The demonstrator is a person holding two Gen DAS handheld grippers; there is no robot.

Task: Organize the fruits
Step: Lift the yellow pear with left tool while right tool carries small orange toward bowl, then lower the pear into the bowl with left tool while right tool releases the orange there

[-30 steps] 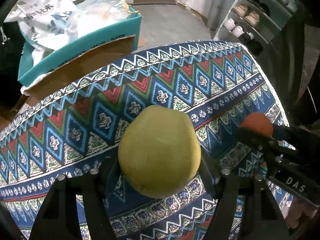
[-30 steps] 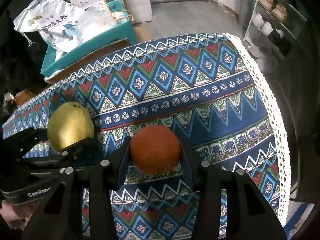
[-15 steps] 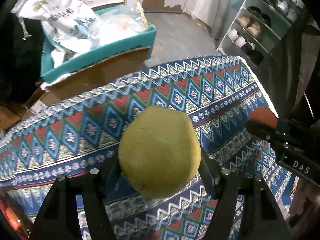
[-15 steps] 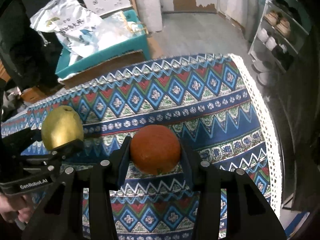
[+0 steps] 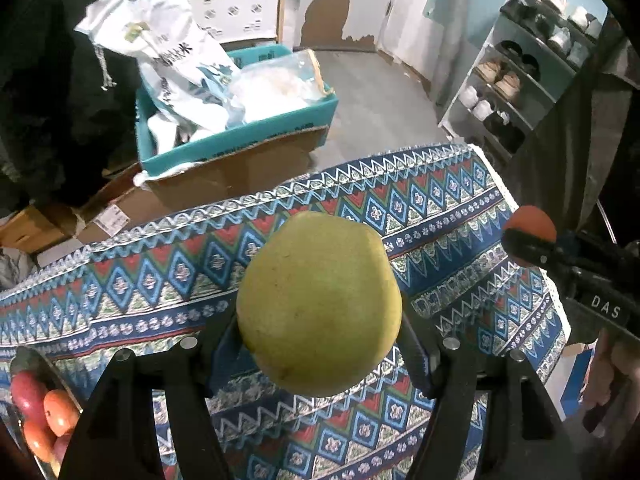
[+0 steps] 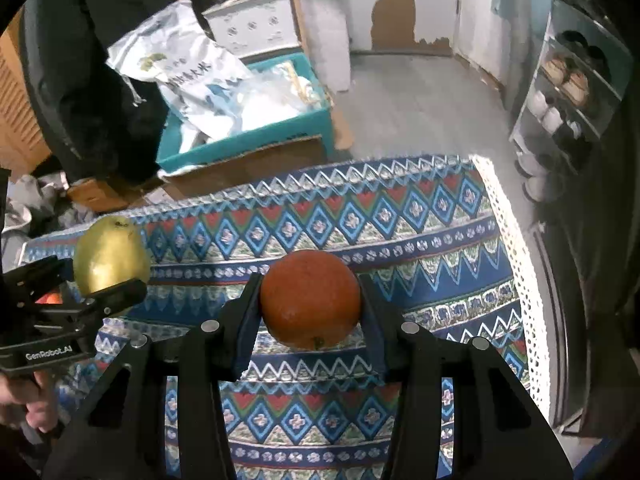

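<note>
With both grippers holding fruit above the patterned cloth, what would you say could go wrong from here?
1. The pear bulges well past the left gripper, pinched only at its sides; a jolt might slip it out onto the tablecloth.
2. The right gripper clamps the orange hard and could bruise it.
3. The bowl at the left edge already holds red and orange fruit; dropping the pear in could knock some out.

"DAS" in white letters on the black body of the right gripper (image 5: 532, 240), "GenRobot.AI" in white on the black body of the left gripper (image 6: 108, 280), dark printed characters on the white sack (image 5: 160, 48) behind the counter, too small to read
</note>
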